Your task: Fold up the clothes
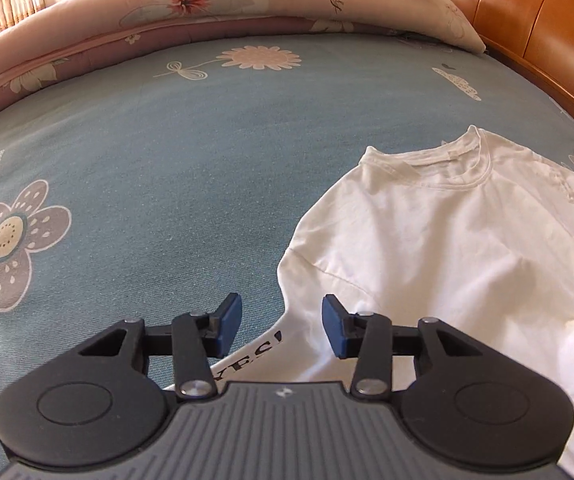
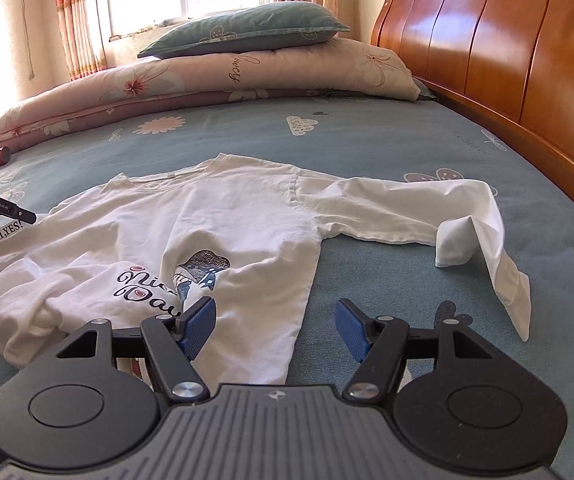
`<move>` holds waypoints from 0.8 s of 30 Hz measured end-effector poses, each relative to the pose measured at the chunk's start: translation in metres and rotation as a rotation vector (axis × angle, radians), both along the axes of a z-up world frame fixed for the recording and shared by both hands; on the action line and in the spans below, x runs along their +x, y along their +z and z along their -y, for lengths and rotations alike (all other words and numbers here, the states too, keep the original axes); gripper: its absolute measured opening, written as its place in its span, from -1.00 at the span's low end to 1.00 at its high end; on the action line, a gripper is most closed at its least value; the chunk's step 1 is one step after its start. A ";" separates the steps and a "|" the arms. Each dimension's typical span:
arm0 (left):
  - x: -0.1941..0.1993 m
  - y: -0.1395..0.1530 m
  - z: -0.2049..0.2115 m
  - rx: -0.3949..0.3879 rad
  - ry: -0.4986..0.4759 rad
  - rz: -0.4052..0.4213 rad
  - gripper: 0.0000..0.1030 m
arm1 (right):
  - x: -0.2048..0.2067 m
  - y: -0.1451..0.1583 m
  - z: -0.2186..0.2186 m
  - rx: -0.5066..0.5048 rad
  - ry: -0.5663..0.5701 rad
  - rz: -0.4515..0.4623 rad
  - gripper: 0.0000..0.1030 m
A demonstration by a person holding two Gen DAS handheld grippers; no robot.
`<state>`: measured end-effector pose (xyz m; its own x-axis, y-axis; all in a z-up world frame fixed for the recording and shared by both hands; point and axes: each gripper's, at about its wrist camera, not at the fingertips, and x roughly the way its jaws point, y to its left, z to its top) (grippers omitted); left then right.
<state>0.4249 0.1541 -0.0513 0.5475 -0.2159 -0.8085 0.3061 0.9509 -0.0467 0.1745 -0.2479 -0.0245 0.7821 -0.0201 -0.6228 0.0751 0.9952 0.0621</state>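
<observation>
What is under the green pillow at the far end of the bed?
The green pillow lies on top of a folded pink flowered quilt, which rests on the blue bedsheet. Whatever might be tucked beneath that quilt is covered, so it cannot be seen.

The white shirt [image 2: 247, 216] carries "OH,YES!" in black capitals on its sleeve at the left of the right wrist view; the left wrist view shows only "YES!" of it. On the shirt's chest, dark script reads "Nic" above "Day", both partly hidden by a fold. The other hand-held gripper [image 2: 1, 205] bears a small white label, apparently "GenRobot.AI". The folded pink quilt [image 2: 207, 76] has a cursive word, seemingly "lovery".
</observation>
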 end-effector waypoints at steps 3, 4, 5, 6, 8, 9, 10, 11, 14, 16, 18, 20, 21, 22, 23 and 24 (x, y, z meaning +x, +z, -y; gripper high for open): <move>0.003 -0.008 0.004 0.018 -0.026 -0.033 -0.91 | 0.009 -0.002 0.003 -0.006 0.000 0.000 0.37; 0.004 -0.009 0.006 0.042 -0.025 -0.022 -0.92 | 0.012 -0.003 0.004 -0.005 0.000 0.001 0.37; 0.007 -0.010 0.004 0.050 -0.009 -0.014 -0.95 | 0.015 -0.004 0.004 -0.003 0.000 0.001 0.37; 0.010 -0.010 0.002 0.053 0.010 -0.008 -0.95 | 0.019 -0.005 0.005 -0.003 0.000 0.002 0.37; 0.017 -0.011 -0.002 0.059 0.049 0.004 -0.97 | 0.025 -0.006 0.005 -0.006 0.000 0.004 0.37; 0.020 -0.011 -0.004 0.062 0.068 0.010 -1.00 | 0.027 -0.007 0.005 -0.005 0.000 0.006 0.37; 0.024 -0.012 -0.006 0.065 0.088 0.016 -1.00 | 0.029 -0.007 0.006 -0.005 0.000 0.007 0.37; 0.027 -0.012 -0.008 0.068 0.107 0.022 -1.00 | 0.031 -0.008 0.006 -0.005 0.000 0.008 0.37; 0.032 -0.017 -0.011 0.081 0.137 0.034 -1.00 | 0.034 -0.010 0.006 -0.002 -0.001 0.004 0.37; 0.032 -0.017 -0.013 0.079 0.160 0.042 -0.99 | 0.035 -0.011 0.007 -0.005 -0.003 -0.002 0.37; 0.035 -0.014 -0.020 0.138 0.227 0.058 -1.00 | 0.035 -0.012 0.010 -0.011 -0.010 -0.006 0.37; 0.037 -0.011 -0.035 0.190 0.308 0.064 -1.00 | 0.035 -0.013 0.013 -0.008 -0.016 -0.006 0.37; 0.037 -0.009 -0.046 0.159 0.335 0.050 -1.00 | 0.035 -0.014 0.016 -0.006 -0.018 -0.006 0.37; 0.034 -0.006 -0.055 0.110 0.353 0.040 -1.00 | 0.035 -0.014 0.018 -0.004 -0.021 -0.006 0.37; 0.030 -0.003 -0.058 0.096 0.358 0.046 -0.97 | 0.035 -0.015 0.021 -0.001 -0.023 -0.009 0.37; 0.025 0.000 -0.059 0.091 0.361 0.055 -0.96 | 0.036 -0.016 0.023 0.005 -0.027 -0.014 0.37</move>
<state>0.4494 0.2129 -0.0509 0.6183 0.0703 -0.7828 -0.0499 0.9975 0.0502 0.2108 -0.2713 -0.0409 0.7726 -0.0383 -0.6337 0.1028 0.9926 0.0653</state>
